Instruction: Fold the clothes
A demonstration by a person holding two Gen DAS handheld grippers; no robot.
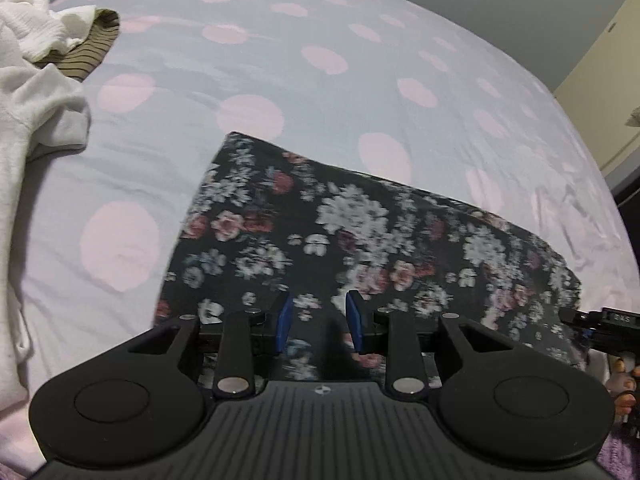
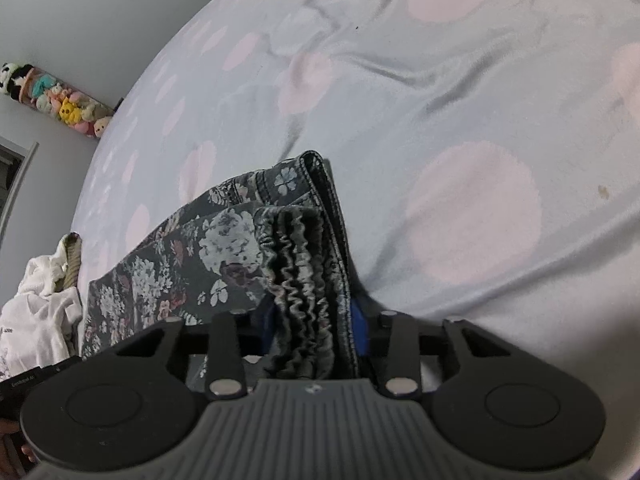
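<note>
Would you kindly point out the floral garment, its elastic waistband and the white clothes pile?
floral garment (image 1: pixel 360 232): left wrist view, on its flat middle.
elastic waistband (image 2: pixel 304 280): right wrist view, on the ruffled band between the jaws.
white clothes pile (image 1: pixel 36 92): left wrist view, on its upper folds.

The floral garment (image 1: pixel 320 220) lies folded on the bedsheet (image 1: pixel 320 60) before me, its gathered waistband (image 2: pixel 300 280) between the jaws of my right gripper (image 2: pixel 314 330). My left gripper (image 1: pixel 320 320) hangs over its near edge, seemingly not touching. A heap of 2 or more clothes (image 1: pixel 36 80) sits far left.
</note>
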